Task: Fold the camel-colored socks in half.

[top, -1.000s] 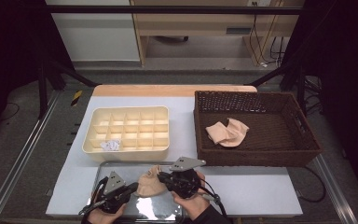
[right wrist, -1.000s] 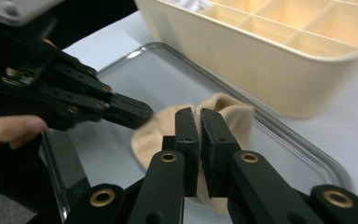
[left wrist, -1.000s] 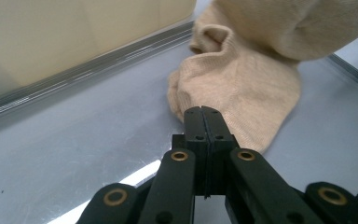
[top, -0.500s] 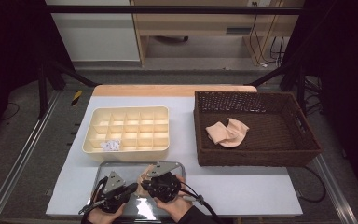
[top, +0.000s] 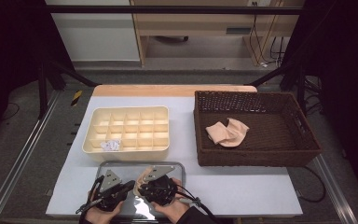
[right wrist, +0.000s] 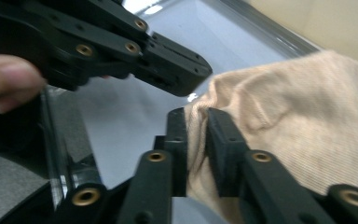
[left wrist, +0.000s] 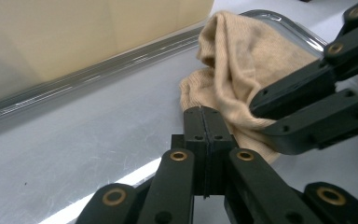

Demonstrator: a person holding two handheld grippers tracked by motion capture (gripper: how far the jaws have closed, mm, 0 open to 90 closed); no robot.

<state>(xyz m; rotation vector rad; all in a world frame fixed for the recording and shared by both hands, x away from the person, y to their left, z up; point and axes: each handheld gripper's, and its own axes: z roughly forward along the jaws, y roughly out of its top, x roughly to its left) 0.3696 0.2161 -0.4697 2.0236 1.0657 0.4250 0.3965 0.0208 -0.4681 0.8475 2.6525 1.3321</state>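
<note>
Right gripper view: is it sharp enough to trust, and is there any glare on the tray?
Right gripper view: beige cloth soft with blur, thumb out of focus. Left gripper view: sharper, a bright glare streak on the metal tray. High view: dim, dark surroundings.

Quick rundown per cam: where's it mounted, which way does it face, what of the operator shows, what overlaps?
High view: fixed above the person's side, looking forward and down at the metal tray; hands and both grippers at the bottom.
Left gripper view: rides the left gripper, facing the beige sock; own jaws together.
Right gripper view: rides the right gripper, jaws around the sock; a fingertip at left.
Shared: sock, tray.
</note>
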